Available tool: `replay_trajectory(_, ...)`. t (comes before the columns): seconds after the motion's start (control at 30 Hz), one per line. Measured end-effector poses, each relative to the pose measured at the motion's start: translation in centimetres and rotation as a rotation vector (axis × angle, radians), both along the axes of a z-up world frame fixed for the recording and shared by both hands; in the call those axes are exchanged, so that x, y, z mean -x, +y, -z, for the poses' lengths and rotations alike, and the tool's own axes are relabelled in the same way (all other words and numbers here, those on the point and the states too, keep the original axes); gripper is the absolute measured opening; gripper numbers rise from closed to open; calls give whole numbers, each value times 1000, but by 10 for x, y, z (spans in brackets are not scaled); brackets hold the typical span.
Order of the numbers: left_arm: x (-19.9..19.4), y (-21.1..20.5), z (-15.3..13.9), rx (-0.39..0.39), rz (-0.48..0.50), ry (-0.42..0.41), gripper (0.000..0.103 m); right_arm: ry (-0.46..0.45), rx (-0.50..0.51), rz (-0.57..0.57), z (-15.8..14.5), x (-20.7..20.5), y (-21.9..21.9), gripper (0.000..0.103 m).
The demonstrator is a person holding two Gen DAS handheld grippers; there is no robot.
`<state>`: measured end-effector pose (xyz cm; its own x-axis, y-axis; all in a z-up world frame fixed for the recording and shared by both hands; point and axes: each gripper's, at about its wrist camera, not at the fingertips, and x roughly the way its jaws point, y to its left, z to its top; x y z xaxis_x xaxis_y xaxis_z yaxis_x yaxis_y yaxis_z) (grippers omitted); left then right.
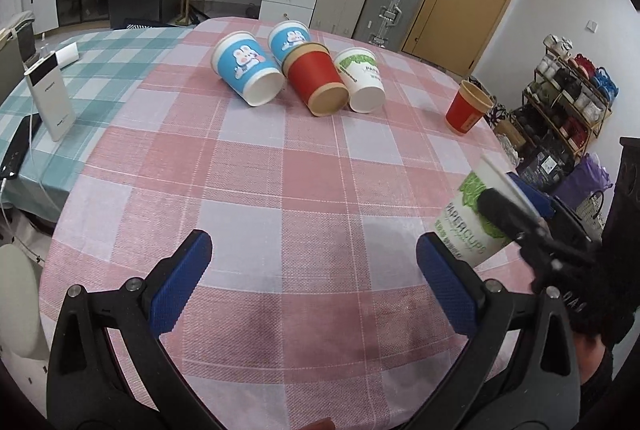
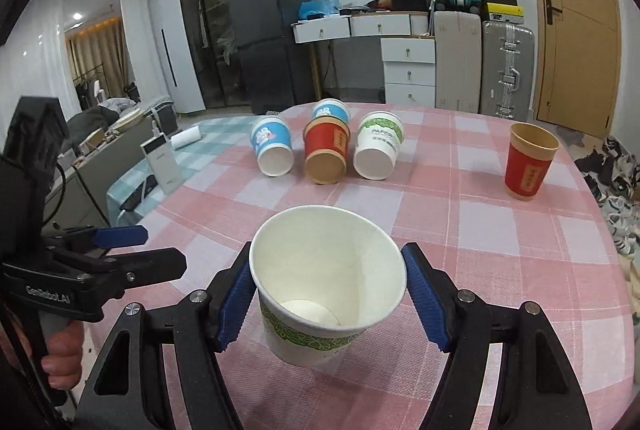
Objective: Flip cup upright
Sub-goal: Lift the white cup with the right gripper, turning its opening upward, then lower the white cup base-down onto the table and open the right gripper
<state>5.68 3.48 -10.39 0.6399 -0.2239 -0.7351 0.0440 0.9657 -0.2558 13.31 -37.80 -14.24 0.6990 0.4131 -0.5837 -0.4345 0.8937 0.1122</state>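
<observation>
My right gripper [image 2: 326, 294] is shut on a white paper cup with green print [image 2: 320, 270], mouth up and tilted toward the camera, held just above the pink checked tablecloth. The same cup shows at the right of the left wrist view [image 1: 468, 218], with the right gripper's fingers [image 1: 504, 209] around it. My left gripper [image 1: 314, 286] is open and empty over the near part of the table; it appears at the left of the right wrist view [image 2: 120, 246]. Several cups lie on their sides at the far end: two blue [image 1: 248, 69], one red [image 1: 316, 77], one white-green [image 1: 362, 77].
A red cup [image 1: 468, 107] stands upright near the table's right edge. A white power bank [image 1: 50, 97] and a phone [image 1: 18, 149] lie on the teal cloth at left. Drawers, suitcases and a door stand behind the table. A shelf stands at right.
</observation>
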Motion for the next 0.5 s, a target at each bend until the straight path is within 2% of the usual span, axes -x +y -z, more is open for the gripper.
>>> replay_trajectory(0.1, -6, -7, 5, -20, 10, 15, 102, 8, -29, -8, 3, -4, -2, 72)
replay_trajectory(0.23, -10, -10, 12, -21, 13, 45, 102, -35, 16, -12, 2, -3, 1, 72)
replay_trajectory(0.5, -16, -21, 17, -50, 26, 60, 102, -41, 78, -27, 14, 1, 4, 72)
